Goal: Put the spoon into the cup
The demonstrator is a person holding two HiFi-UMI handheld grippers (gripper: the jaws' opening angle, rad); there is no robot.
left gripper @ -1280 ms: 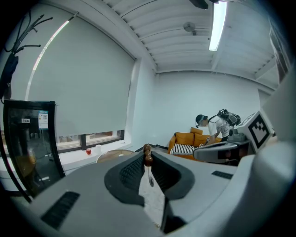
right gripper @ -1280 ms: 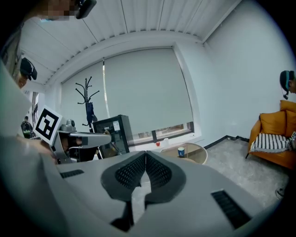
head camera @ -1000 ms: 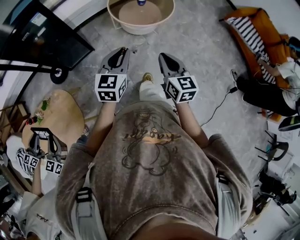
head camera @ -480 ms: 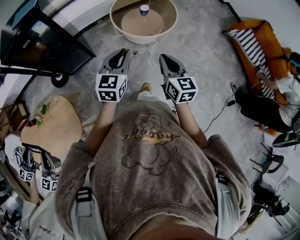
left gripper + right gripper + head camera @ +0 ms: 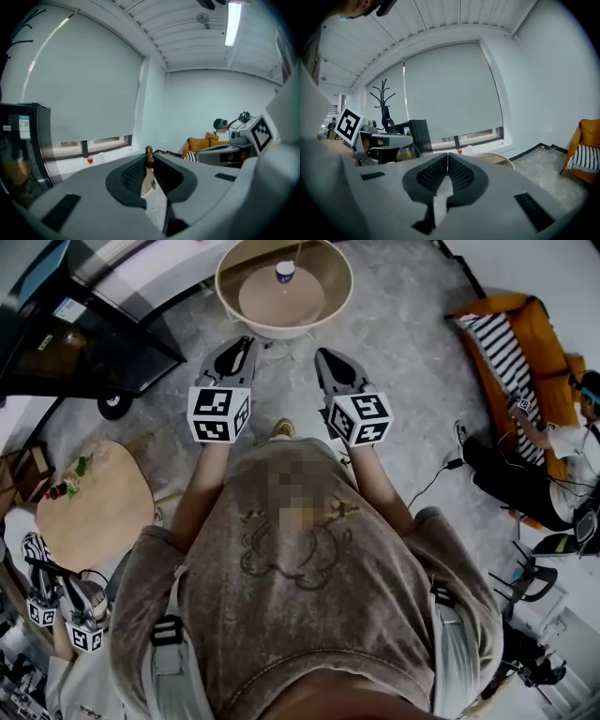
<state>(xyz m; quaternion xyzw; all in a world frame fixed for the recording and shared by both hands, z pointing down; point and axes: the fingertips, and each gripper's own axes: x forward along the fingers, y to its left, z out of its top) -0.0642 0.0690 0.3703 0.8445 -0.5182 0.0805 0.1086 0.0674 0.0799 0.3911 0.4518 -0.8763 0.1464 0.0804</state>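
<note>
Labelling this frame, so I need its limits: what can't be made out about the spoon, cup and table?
The spoon: left gripper view shows only a brown tip and pale strip; the left tongs hide the rest.
The cup: too small in the head view to see inside.
The table: far rim cut off by the head view's top edge.

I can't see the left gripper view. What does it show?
The left claw is shut on a spoon, whose brown knobbed end pokes up between the dark pads. Behind it are a big window blind, pulled nearly all the way down, and an orange sofa at the far wall.
</note>
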